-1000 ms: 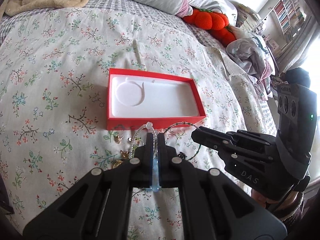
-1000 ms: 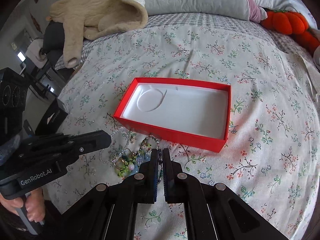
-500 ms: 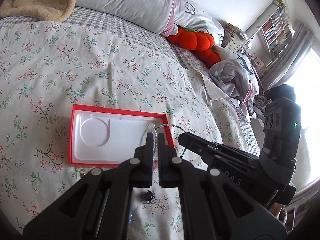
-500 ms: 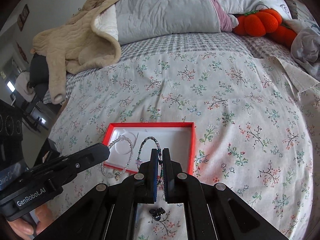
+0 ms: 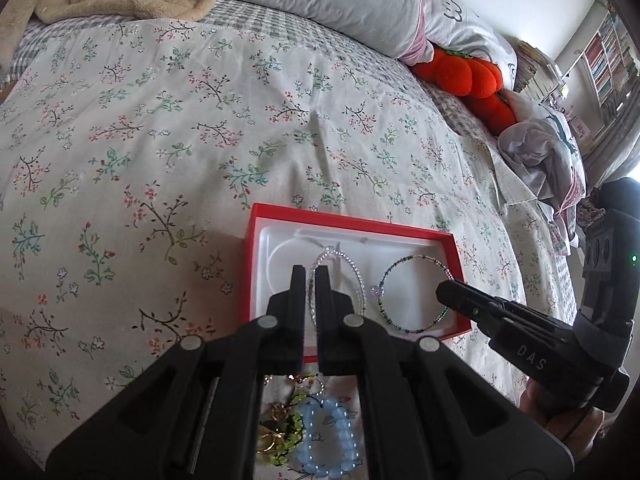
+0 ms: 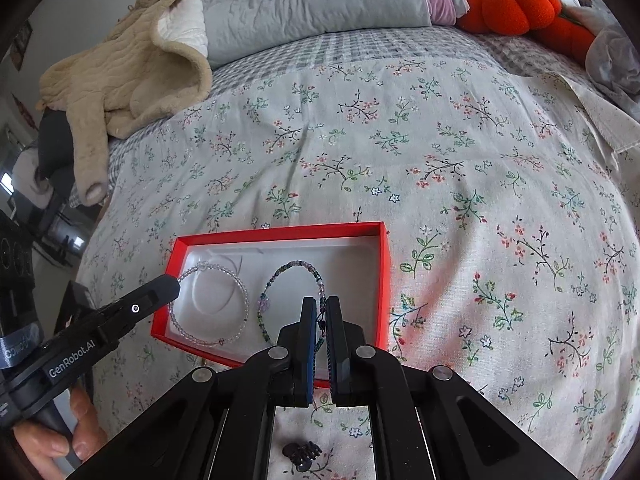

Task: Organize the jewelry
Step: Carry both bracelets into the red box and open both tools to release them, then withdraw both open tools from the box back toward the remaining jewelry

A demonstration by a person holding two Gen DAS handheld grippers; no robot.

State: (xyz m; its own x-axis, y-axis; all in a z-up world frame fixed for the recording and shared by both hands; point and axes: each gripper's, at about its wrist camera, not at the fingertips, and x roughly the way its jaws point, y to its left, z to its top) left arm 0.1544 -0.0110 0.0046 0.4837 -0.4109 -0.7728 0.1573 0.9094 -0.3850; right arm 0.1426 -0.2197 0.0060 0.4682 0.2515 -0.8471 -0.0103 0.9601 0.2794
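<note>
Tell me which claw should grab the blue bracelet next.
Left, probably: the blue bracelet lies just below the left claw, before the red box; the right claw's view does not show it.

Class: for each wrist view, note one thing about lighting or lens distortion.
Left wrist view: the window edge is blown out white, and the bedspread bulges from the fisheye. Right wrist view: even daylight, dark corners, and the red box has skewed sides.
</note>
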